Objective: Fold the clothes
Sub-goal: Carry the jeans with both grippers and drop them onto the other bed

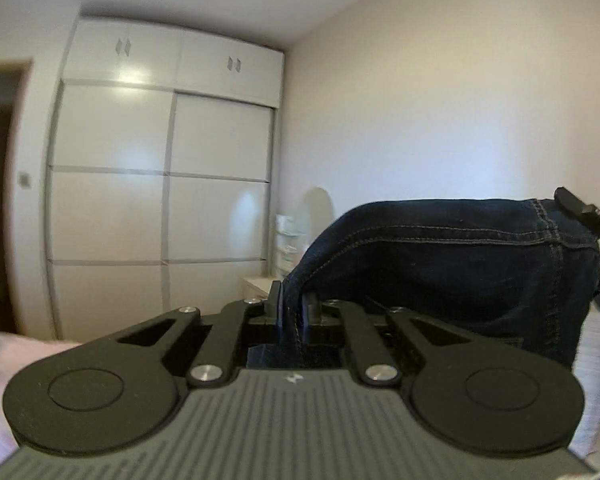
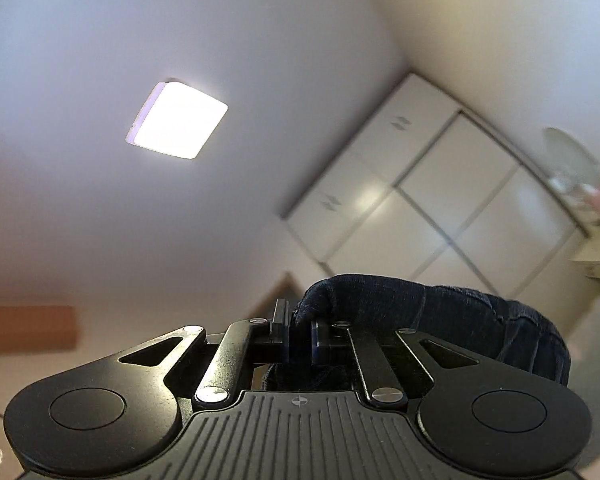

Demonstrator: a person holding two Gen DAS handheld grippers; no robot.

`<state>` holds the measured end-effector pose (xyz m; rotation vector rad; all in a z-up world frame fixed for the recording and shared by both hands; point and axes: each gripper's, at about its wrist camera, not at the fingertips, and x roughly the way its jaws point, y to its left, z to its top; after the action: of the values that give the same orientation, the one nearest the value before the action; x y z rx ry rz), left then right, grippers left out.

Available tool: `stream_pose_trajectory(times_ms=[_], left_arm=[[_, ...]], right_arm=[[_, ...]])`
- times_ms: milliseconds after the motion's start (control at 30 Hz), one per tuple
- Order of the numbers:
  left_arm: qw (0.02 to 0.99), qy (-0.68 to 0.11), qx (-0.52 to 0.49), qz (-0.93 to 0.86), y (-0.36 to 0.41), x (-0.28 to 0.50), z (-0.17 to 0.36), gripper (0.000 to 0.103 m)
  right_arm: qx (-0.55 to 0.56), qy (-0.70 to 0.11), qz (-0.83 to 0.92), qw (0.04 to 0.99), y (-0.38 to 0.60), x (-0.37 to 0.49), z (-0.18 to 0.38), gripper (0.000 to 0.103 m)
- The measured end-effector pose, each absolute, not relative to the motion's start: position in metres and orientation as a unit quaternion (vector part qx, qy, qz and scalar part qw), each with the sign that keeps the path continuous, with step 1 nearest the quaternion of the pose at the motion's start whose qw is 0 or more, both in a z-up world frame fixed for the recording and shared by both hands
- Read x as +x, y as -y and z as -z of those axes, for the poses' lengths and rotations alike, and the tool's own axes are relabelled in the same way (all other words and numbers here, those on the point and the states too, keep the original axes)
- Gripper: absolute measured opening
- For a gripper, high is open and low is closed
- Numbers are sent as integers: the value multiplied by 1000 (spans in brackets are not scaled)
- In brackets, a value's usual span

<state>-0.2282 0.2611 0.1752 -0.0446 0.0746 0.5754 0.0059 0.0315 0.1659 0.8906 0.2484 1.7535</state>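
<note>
Left wrist view: left gripper clamps a stitched edge of the dark blue denim jeans, lifted clear, likely to stretch them out for folding; white sliding wardrobe and pink bedding behind. Right wrist view: right gripper pinches another jeans edge, tilted toward the square ceiling light.

Left wrist view: level, facing wardrobe beyond fingers. Right wrist view: tilted up at ceiling light; wardrobe shared.

Open air ahead – wardrobe well beyond
</note>
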Motion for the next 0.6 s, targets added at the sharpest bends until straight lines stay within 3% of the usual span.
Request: stream_pose_trajectory(times_ms=[67, 133, 167, 200, 300, 433, 600], left_arm=[[947, -83, -28, -308, -268, -238, -170, 12], [916, -176, -87, -349, -286, -246, -143, 20], [894, -220, -119, -371, -294, -248, -123, 21], [870, -254, -148, -395, -298, -254, -100, 20], [808, -333, -208, -439, -292, -285, -32, 20], [748, -408, -259, -455, -240, -331, 37, 20], [712, -441, -282, -467, -183, -378, 82, 20]], right_arm=[[331, -129, -745, 564, -47, -14, -168, 10], [237, -198, -750, 585, -74, -35, -165, 19], [155, -263, -743, 596, -97, -48, -155, 31], [92, -312, -724, 608, -114, -63, -135, 50], [-44, -416, -660, 624, -146, -110, -67, 52], [-90, -483, -655, 574, -137, -136, 8, 52], [-221, -458, -654, 560, -137, -149, 58, 52]])
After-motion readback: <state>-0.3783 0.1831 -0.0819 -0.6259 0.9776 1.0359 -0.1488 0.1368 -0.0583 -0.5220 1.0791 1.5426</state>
